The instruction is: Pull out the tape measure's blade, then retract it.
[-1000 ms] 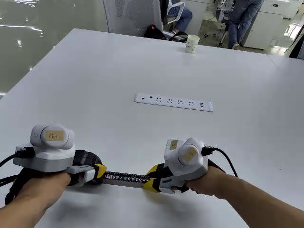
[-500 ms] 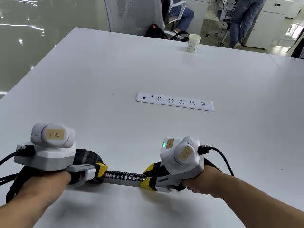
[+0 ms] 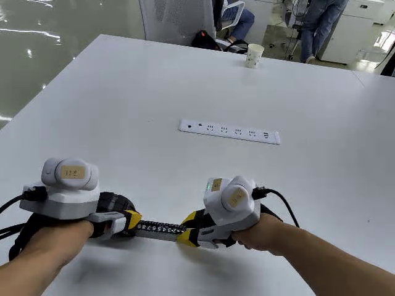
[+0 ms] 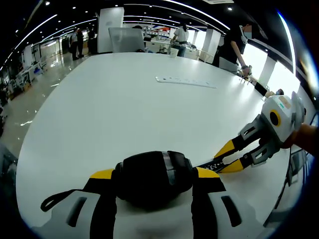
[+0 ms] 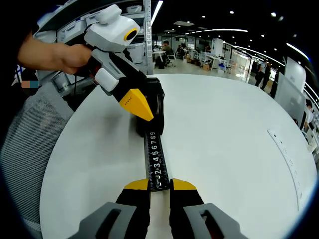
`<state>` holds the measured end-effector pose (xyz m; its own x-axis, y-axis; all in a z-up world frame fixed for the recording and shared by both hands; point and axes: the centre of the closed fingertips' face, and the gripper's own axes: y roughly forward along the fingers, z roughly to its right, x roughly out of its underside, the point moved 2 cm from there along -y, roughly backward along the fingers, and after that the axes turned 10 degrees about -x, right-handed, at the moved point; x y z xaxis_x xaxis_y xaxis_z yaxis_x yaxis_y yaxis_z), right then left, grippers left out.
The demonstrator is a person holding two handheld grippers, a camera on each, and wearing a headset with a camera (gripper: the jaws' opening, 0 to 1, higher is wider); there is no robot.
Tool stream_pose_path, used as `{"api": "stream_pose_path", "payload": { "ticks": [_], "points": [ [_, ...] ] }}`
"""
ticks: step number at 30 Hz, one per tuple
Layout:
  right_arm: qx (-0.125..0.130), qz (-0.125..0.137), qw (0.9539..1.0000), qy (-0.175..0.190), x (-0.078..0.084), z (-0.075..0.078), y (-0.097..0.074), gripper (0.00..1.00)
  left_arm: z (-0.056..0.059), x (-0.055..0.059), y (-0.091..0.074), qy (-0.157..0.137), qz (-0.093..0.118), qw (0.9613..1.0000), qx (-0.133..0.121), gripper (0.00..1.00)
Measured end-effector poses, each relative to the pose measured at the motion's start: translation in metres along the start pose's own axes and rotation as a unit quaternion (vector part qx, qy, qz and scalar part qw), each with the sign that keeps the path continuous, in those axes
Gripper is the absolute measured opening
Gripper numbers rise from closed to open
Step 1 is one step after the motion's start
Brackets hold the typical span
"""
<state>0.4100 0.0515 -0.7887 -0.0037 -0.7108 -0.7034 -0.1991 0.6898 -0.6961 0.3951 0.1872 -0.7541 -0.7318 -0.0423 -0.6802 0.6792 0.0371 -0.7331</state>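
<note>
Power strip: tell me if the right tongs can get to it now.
Not yet, probably: the right tongs are shut on the blade. Nothing stands between them and the power strip, so only that grip holds them.

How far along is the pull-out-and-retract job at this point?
Done: the blade is out of the case. In hand: left gripper clamps the case, right gripper pinches the blade tip, and the exposed stretch is shorter than a second ago, so retraction looks underway. Remaining: the last numbered length must go back in.
</note>
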Motion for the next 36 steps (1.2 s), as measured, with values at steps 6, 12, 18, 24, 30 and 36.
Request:
{"api": "stream_pose_path", "payload": {
  "ticks": [6,12,18,24,30,36],
  "points": [
    [-0.002,0.004,1.0000,-0.001,-0.005,0.000,0.007,0.10,0.000,0.000,0.000,0.000,0.000,1.0000,0.001,0.56],
    [-0.005,0.009,0.9999,-0.002,-0.011,-0.001,0.012,0.10,-0.001,0.000,-0.001,-0.001,-0.001,1.0000,0.002,0.56],
    [-0.008,0.010,0.9999,-0.006,-0.017,0.000,0.018,0.10,-0.001,0.000,-0.001,-0.002,-0.001,1.0000,0.003,0.56],
    [-0.011,0.012,0.9998,-0.009,-0.023,-0.001,0.025,0.11,-0.002,0.001,-0.001,-0.004,-0.002,1.0000,0.004,0.56],
    [-0.013,0.013,0.9998,-0.012,-0.029,-0.001,0.030,0.11,-0.002,0.001,-0.001,-0.006,-0.002,1.0000,0.005,0.56],
    [-0.016,0.015,0.9997,-0.015,-0.034,-0.001,0.035,0.11,-0.002,0.001,-0.001,-0.008,-0.003,1.0000,0.005,0.56]
  ]
}}
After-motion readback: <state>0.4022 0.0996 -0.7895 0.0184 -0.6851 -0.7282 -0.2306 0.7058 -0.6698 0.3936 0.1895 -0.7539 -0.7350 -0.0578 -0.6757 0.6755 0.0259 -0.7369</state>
